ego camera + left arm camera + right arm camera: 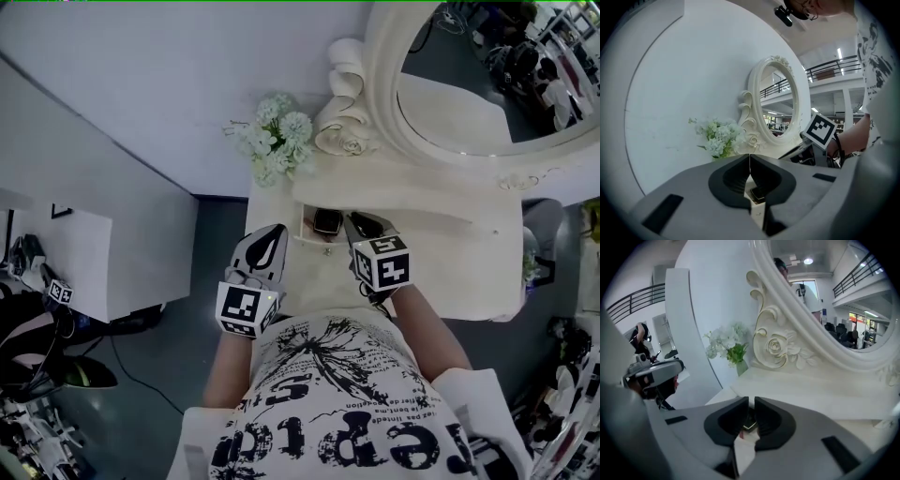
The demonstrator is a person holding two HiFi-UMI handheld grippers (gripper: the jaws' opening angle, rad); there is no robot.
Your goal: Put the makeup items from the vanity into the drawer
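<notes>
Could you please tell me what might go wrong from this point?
The right gripper, its jaws nearly together, sits close to the compact in the open drawer. Pulling away could drag or flip the compact. The shut left gripper hangs near the drawer's front and might knock it.

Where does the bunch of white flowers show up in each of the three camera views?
Head view: white flowers upper middle, just left of the carved scroll.
Left gripper view: flowers left of centre, low against the wall.
Right gripper view: flowers left of centre, left of the carved rose.
Shared landmark: the oval mirror, always to the flowers' right.
</notes>
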